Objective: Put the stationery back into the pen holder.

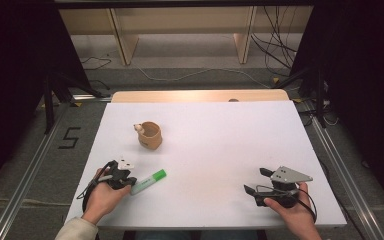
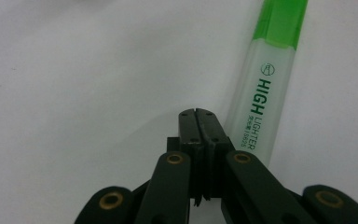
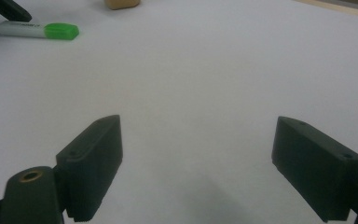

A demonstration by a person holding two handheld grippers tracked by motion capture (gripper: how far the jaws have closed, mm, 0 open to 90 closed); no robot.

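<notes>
Green-capped translucent plastic highlighter [image 2: 261,93] lies just at one o'clock of your left gripper [image 2: 198,114], jaws pressed together, empty; your right gripper [image 3: 198,161] gapes apart.

Blk jaws, brass screws, beige sleeve [image 1: 75,230]

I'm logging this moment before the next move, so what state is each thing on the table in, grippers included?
Green highlighter: capped, lying flat on the white table, beside the left gripper's jaws, not between them.
Tan mug: upright, standing apart from both grippers.
Left gripper: jaws shut, nothing between them.
Right gripper: jaws wide open, empty, low over the table.
</notes>
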